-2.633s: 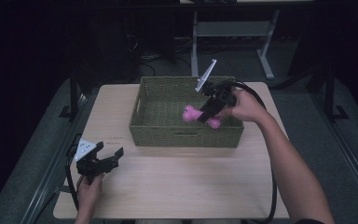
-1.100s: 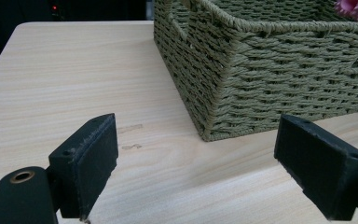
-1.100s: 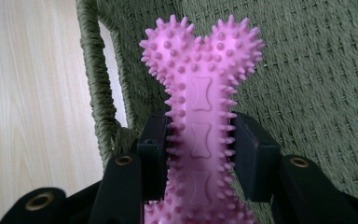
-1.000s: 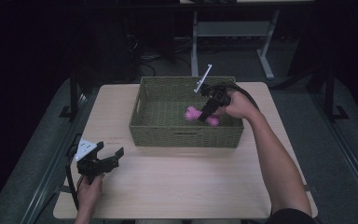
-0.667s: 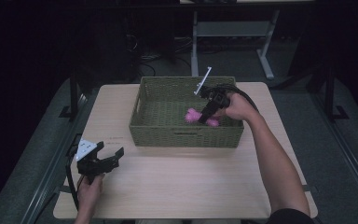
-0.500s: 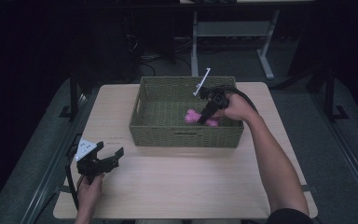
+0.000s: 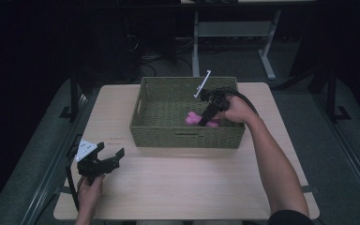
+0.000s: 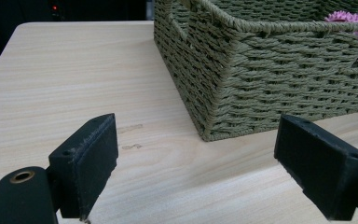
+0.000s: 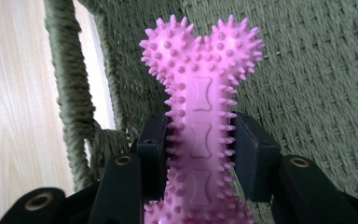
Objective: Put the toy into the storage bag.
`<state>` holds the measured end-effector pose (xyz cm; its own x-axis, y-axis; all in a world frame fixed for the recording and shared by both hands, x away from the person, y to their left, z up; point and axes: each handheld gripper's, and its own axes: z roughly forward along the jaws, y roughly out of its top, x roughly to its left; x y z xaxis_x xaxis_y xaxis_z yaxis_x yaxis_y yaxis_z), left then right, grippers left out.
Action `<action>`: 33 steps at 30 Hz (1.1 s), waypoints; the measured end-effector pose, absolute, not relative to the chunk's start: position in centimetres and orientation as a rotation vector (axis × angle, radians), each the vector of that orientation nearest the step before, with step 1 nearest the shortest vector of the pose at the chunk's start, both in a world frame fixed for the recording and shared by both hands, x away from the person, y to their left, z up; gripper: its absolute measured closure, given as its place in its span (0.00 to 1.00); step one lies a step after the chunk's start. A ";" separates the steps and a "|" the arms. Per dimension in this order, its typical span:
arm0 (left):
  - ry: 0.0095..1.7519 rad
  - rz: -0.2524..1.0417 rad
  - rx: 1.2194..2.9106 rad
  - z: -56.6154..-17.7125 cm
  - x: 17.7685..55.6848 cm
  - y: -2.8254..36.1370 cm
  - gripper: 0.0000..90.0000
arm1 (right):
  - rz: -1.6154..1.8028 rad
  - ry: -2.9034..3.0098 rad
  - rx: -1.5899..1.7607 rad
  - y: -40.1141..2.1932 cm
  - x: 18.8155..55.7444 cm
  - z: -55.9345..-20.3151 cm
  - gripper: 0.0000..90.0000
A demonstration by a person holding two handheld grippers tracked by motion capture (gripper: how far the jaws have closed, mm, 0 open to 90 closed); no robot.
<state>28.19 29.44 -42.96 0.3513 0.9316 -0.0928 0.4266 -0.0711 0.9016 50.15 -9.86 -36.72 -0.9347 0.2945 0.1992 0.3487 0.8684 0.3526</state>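
right gripper (image 9: 200, 140) clamped on pink spiked bone toy (image 9: 200, 84) inside woven basket (image 7: 187, 136); left gripper (image 8: 200, 172) jaws apart above table (image 8: 51, 84)

Matt woven-cord basket (image 7: 187, 133), knobbly glossy pink rubber bone (image 9: 199, 107), smooth pale wood-grain table (image 7: 192, 183).

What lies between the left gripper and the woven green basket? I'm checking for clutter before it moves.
Bare light wooden tabletop lies between the open left gripper and the woven green basket, as the left gripper view shows.
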 end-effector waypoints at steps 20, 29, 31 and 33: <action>1.231 0.671 1.672 -43.0 28.3 29.3 0.14 | -0.556 -2.875 -0.533 -10.2 50.3 -37.9 0.64; 1.233 0.673 1.673 -43.0 28.4 29.3 0.14 | -0.560 -2.872 -0.529 -10.1 50.4 -38.1 0.64; 1.236 0.673 1.673 -43.0 28.4 29.3 0.14 | -0.557 -2.873 -0.531 -10.0 50.4 -38.1 0.64; 1.233 0.673 1.675 -43.0 28.4 29.3 0.14 | -0.557 -2.872 -0.531 -10.0 50.4 -38.1 0.64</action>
<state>28.41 29.27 -43.02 0.3489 0.9329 -0.0890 0.4304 -0.0752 0.8995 50.42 -9.99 -38.14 -0.9227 0.3109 0.2279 0.3736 0.8670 0.3297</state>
